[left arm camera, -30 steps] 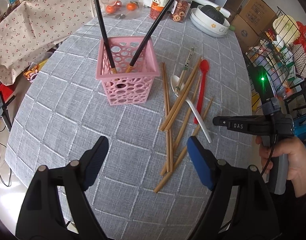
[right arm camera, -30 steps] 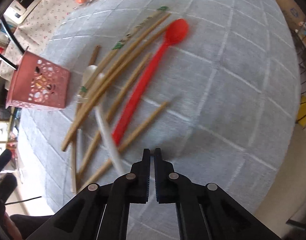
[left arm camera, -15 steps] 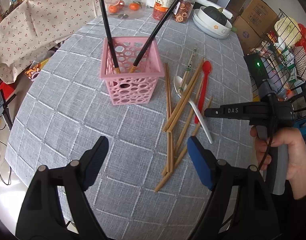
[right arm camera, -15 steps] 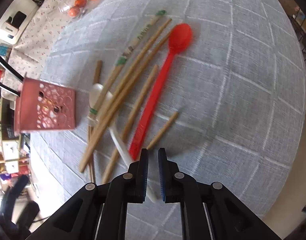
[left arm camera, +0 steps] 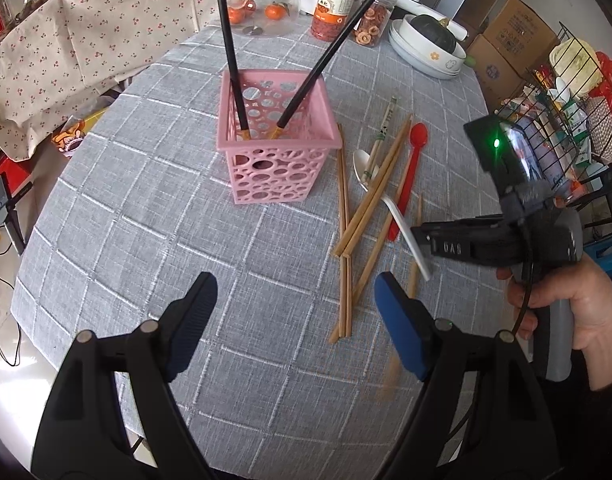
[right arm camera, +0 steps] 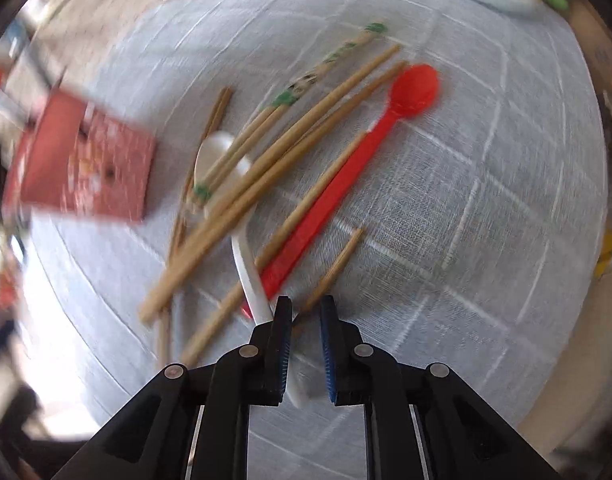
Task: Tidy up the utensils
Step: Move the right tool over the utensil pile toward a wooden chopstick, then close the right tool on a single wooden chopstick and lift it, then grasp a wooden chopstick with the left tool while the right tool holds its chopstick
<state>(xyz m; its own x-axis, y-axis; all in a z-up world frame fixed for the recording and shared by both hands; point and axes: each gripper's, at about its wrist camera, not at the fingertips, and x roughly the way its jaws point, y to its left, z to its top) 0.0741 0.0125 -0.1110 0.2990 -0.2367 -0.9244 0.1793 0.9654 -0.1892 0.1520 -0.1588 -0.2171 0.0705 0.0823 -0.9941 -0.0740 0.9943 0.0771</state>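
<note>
A pink perforated basket (left arm camera: 277,152) stands on the grey checked tablecloth and holds two black chopsticks (left arm camera: 231,56). To its right lie several wooden chopsticks (left arm camera: 370,200), a white spoon (left arm camera: 402,224) and a red spoon (left arm camera: 410,172). My left gripper (left arm camera: 295,304) is wide open and empty, in front of the basket. My right gripper (right arm camera: 306,312) is slightly open, its tips just above the handle ends of the white spoon (right arm camera: 245,264) and red spoon (right arm camera: 346,188). It also shows in the left wrist view (left arm camera: 420,236). That view is blurred.
Glass jars (left arm camera: 265,8) and stacked white bowls (left arm camera: 430,52) stand at the table's far edge. A wire rack (left arm camera: 566,120) and cardboard boxes are off the right side. A floral cloth (left arm camera: 65,48) covers something to the left.
My right gripper has moved left toward the spoon handles and its jaws have opened from shut to a small gap. The left gripper has stayed open and backed off slightly.
</note>
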